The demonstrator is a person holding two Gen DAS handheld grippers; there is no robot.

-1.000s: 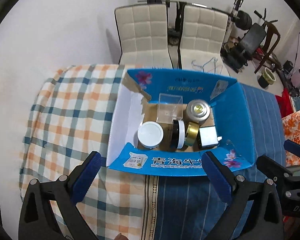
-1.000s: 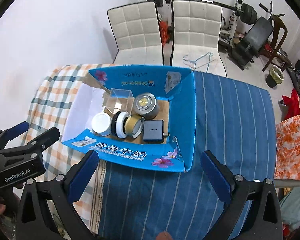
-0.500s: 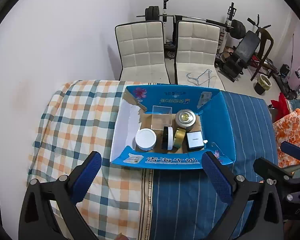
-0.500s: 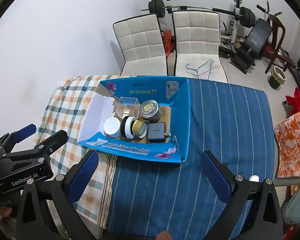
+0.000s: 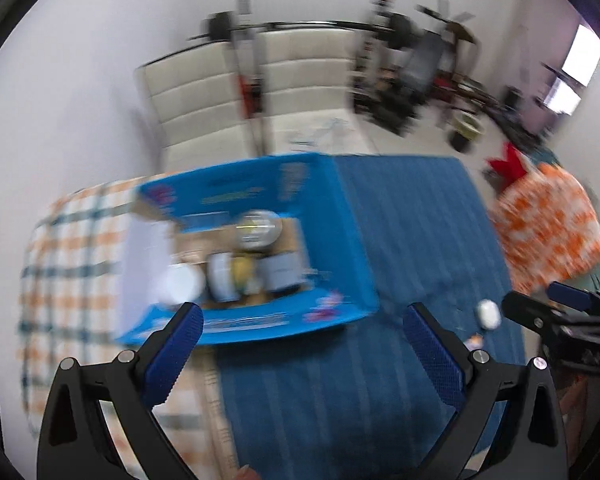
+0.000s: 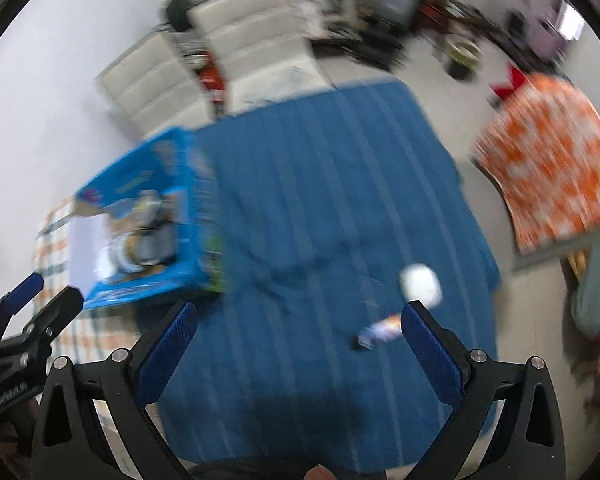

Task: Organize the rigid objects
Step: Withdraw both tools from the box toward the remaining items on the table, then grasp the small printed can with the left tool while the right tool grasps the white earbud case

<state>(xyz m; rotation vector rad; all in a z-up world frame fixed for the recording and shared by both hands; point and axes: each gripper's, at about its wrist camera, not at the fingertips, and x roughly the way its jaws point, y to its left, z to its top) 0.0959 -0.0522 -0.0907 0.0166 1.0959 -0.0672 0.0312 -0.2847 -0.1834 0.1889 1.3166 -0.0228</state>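
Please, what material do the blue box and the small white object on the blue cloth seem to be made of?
The blue box looks like printed cardboard: glossy blue outside, brown raw board showing on its floor and at a torn flap. The white object seems smooth and rounded, perhaps plastic, but motion blur leaves this open.

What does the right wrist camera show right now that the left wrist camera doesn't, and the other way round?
Only the right wrist view shows the small colourful packet lying whole near the white object, plus the left gripper. Only the left wrist view looks straight into the box, onto the round silver tin and white lid, though blurred. Both show the blue box, the white object on the blue cloth, and open, empty jaws.
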